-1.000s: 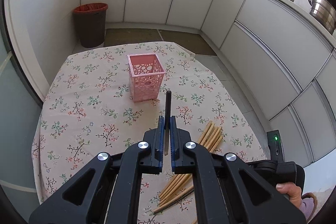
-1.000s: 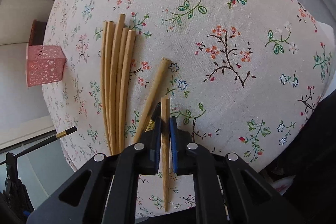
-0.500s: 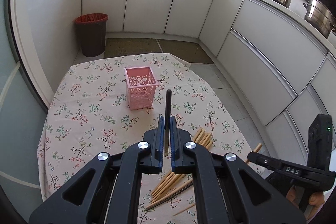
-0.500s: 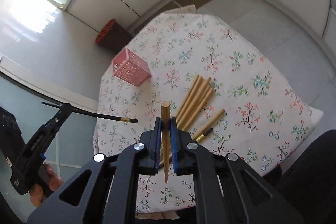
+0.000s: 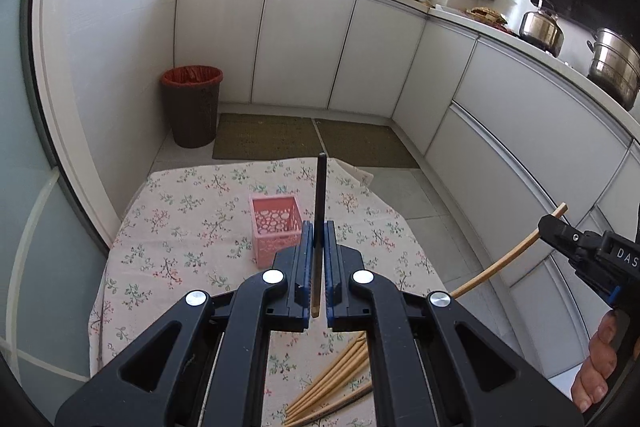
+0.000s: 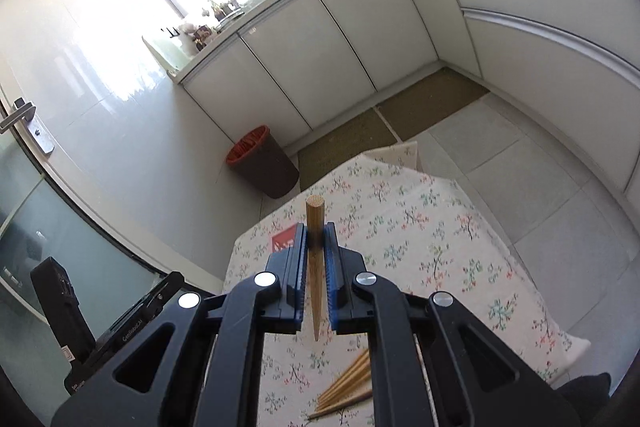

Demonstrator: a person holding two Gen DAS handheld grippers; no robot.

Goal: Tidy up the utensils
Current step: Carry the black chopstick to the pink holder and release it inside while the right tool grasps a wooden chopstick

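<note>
My left gripper (image 5: 317, 233) is shut on a black chopstick (image 5: 320, 195) that points forward, held well above the table. A pink perforated basket (image 5: 275, 227) stands on the floral tablecloth (image 5: 180, 223) just left of it. My right gripper (image 6: 315, 237) is shut on a wooden chopstick (image 6: 315, 223), raised high; it shows at the right edge of the left wrist view (image 5: 576, 239) with the stick (image 5: 508, 259). A bundle of wooden chopsticks (image 5: 332, 387) lies on the cloth below, also in the right wrist view (image 6: 344, 383). The basket (image 6: 282, 241) is mostly hidden behind the right gripper.
A brown bin with a red liner (image 5: 192, 105) stands on the floor beyond the table. White cabinets (image 5: 304, 43) run along the back and right. Pots (image 5: 612, 67) sit on the counter. A glass door (image 6: 24, 163) is at the left.
Both grippers have risen and tilted up from the table, each still holding its chopstick. The right gripper lifted the wooden chopstick off the cloth and now looks toward the cabinets.
</note>
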